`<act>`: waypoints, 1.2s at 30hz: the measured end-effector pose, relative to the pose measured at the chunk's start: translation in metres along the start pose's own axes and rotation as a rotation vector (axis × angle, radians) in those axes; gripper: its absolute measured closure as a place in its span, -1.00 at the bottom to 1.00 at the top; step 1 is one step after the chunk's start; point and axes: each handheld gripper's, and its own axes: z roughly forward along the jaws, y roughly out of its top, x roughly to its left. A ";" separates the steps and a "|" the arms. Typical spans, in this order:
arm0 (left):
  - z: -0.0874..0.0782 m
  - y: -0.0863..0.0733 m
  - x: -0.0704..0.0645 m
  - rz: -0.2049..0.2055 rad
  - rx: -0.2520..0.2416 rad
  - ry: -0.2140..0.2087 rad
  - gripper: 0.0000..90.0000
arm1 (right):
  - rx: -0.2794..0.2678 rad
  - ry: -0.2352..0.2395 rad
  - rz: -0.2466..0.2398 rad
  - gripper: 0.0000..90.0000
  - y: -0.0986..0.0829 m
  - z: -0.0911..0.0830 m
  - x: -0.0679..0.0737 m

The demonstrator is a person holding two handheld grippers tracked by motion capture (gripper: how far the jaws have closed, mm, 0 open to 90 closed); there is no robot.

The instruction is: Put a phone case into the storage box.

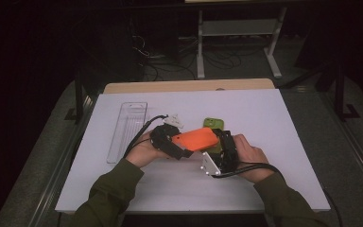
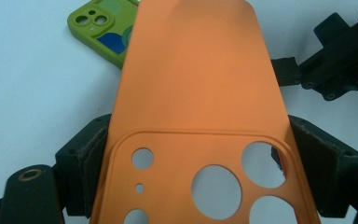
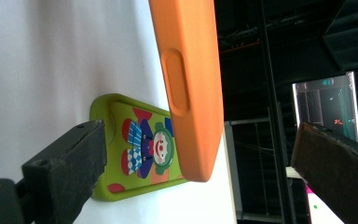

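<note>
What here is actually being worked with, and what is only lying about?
In hand:
- orange phone case, clamped in the left gripper
- right gripper, open around its end

Lying about:
- green phone case
- clear plastic tray
- small white piece

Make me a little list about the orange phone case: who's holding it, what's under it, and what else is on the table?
held thing: orange phone case
holder: left gripper, jaws shut on its camera-hole end
other gripper: right gripper, open, jaws either side of the case's far end, not touching
lying below: green phone case with a clown picture, flat on the white table
also there: clear plastic tray, at the left
</note>
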 end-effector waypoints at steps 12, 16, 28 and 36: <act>0.001 0.002 -0.002 0.013 -0.001 -0.005 -0.64 | -0.001 -0.045 -0.032 -0.90 0.007 -0.001 0.003; 0.001 0.002 -0.004 0.011 -0.005 -0.010 -0.64 | -0.005 -0.044 -0.027 -0.86 0.009 -0.002 0.004; 0.001 0.003 -0.005 0.028 -0.007 -0.013 -0.65 | -0.041 -0.095 -0.073 -0.48 0.013 -0.005 0.006; 0.001 0.003 -0.005 0.030 -0.006 -0.015 -0.65 | -0.047 -0.099 -0.085 -0.24 0.014 -0.004 0.010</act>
